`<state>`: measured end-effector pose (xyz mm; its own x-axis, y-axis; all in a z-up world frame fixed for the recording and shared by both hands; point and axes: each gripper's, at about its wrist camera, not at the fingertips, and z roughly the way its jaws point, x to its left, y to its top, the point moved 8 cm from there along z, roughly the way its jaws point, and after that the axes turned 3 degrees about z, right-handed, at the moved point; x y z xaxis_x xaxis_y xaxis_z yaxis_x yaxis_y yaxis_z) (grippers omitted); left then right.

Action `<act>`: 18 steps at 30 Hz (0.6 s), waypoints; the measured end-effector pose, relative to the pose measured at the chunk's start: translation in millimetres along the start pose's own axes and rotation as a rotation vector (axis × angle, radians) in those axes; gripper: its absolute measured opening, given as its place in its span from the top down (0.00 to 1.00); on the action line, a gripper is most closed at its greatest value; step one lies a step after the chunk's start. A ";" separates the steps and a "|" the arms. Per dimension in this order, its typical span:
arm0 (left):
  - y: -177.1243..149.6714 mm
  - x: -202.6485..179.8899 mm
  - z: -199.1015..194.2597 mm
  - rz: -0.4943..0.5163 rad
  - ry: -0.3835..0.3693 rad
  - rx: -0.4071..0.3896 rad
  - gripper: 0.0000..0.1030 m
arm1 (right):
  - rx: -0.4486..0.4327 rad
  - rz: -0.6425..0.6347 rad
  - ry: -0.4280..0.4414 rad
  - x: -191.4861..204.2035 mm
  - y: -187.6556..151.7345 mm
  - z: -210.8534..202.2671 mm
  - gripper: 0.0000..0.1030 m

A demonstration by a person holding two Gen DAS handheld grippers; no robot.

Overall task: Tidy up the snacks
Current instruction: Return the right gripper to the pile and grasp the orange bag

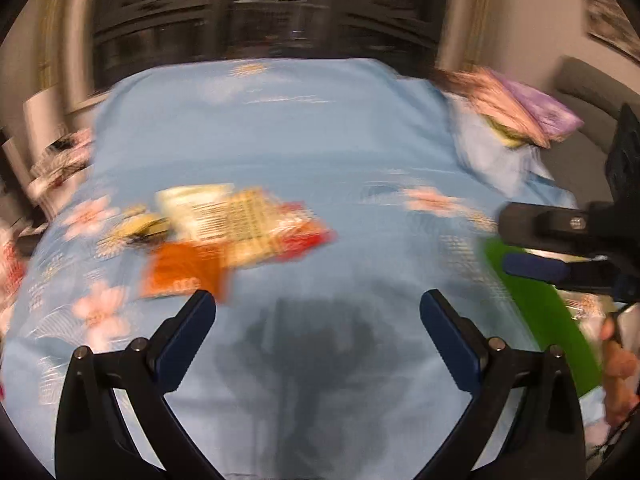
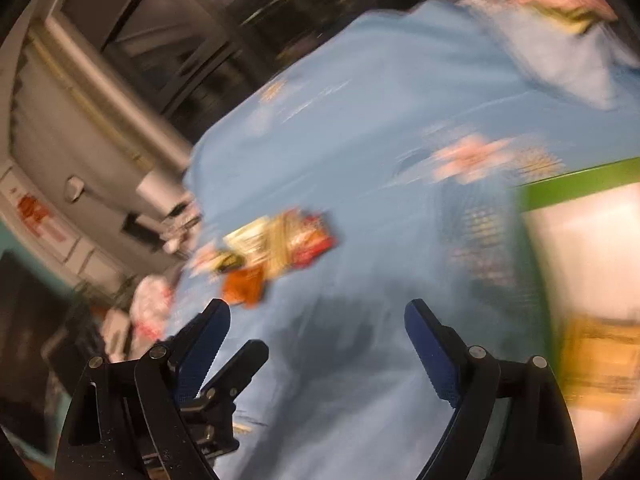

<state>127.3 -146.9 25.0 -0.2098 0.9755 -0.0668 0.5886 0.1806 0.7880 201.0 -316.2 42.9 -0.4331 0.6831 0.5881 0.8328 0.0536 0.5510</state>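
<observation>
Both views are blurred. A pile of snack packets lies on the blue flowered bed sheet [image 1: 320, 140]: an orange packet [image 1: 184, 268], a yellow-white packet [image 1: 216, 212] and a red one [image 1: 304, 236]. My left gripper [image 1: 318, 304] is open with nothing between its fingers, just short of the pile and to its right. My right gripper [image 2: 316, 312] is also open and holds nothing, with the same pile [image 2: 280, 240] ahead of it on the left. The right gripper [image 1: 506, 242] also shows at the right edge of the left wrist view, over a green box [image 1: 540, 320].
The green-rimmed box [image 2: 580, 182] has a pale inside and holds a yellow packet [image 2: 600, 356]. On a pillow [image 1: 488, 152] at the back right lie pink and purple packets [image 1: 524, 108]. A hand [image 1: 616, 364] is at the right edge. Cluttered furniture [image 2: 160, 224] stands left of the bed.
</observation>
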 end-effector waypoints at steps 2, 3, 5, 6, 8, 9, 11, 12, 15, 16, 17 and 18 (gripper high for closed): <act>-10.2 54.7 8.0 -0.062 0.056 0.027 0.01 | 0.067 0.004 0.050 22.9 -9.8 38.1 0.13; -13.2 69.8 12.3 -0.080 0.062 0.042 0.01 | 0.097 0.002 0.074 34.6 -14.5 58.7 0.13; -18.1 101.4 21.1 -0.098 0.039 0.055 0.01 | 0.139 0.006 0.108 54.0 -23.9 91.8 0.13; -19.6 110.5 25.2 -0.100 0.026 0.052 0.01 | 0.158 0.012 0.129 62.1 -27.1 106.6 0.13; -19.1 126.9 35.8 -0.115 -0.010 0.054 0.01 | 0.198 0.030 0.171 78.6 -31.9 138.7 0.13; -17.8 133.1 40.7 -0.125 -0.026 0.056 0.01 | 0.218 0.044 0.177 83.4 -33.8 152.6 0.13; -11.7 142.3 55.0 -0.149 -0.112 0.044 0.01 | 0.256 0.085 0.205 91.2 -36.7 180.4 0.13; -8.7 143.9 62.8 -0.161 -0.140 0.049 0.01 | 0.269 0.099 0.210 92.7 -37.8 190.4 0.13; -4.0 143.9 90.3 -0.134 -0.205 0.096 0.06 | 0.280 0.135 0.148 87.4 -38.0 215.5 0.13; -4.5 143.2 98.0 -0.125 -0.210 0.112 0.07 | 0.283 0.129 0.135 85.9 -38.2 222.8 0.13; -6.0 141.2 106.5 -0.117 -0.212 0.136 0.10 | 0.289 0.123 0.122 83.4 -39.1 229.3 0.14; -6.3 138.1 110.8 -0.118 -0.236 0.143 0.14 | 0.299 0.122 0.111 79.7 -40.7 233.1 0.15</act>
<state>181.1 0.6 -57.0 -0.1061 0.9459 -0.3067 0.6784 0.2944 0.6732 212.9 -94.1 -70.6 -0.3449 0.6153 0.7088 0.9380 0.1989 0.2838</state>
